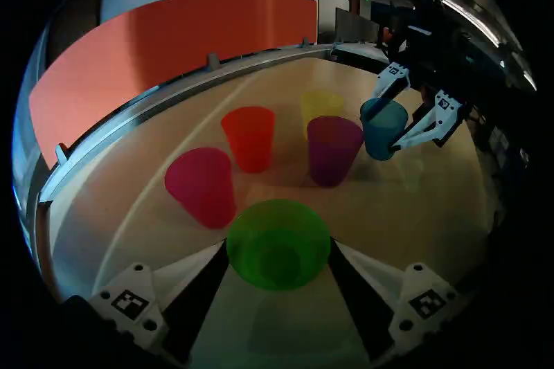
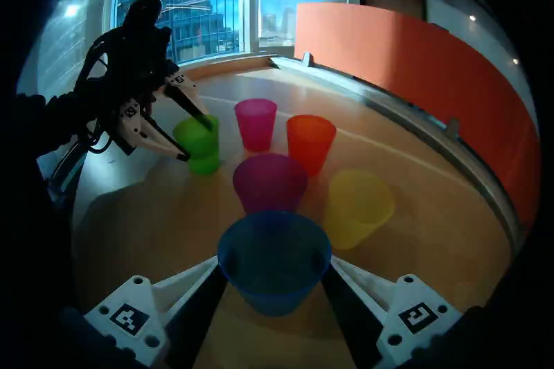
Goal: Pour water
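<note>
Green cup [image 1: 278,244] upright, gripped by left claw [image 1: 278,250]. Blue cup [image 2: 274,258] upright, gripped by right claw [image 2: 274,264]. Cups well apart, neither tilted; water not discernible. Pour likely not yet begun: approach and tilt left. Pink cup [image 1: 202,185], orange cup [image 1: 248,137], purple cup [image 1: 333,149], yellow cup [image 1: 320,107] stand between on tabletop [image 1: 415,196].

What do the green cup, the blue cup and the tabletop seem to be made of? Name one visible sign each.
The green cup: probably thin plastic, translucent and smooth; its base shows through the wall. The blue cup: likely the same translucent plastic; light passes through its wall. The tabletop: pale wood or wood-look laminate, satin finish with soft reflections; which one is unclear.
</note>
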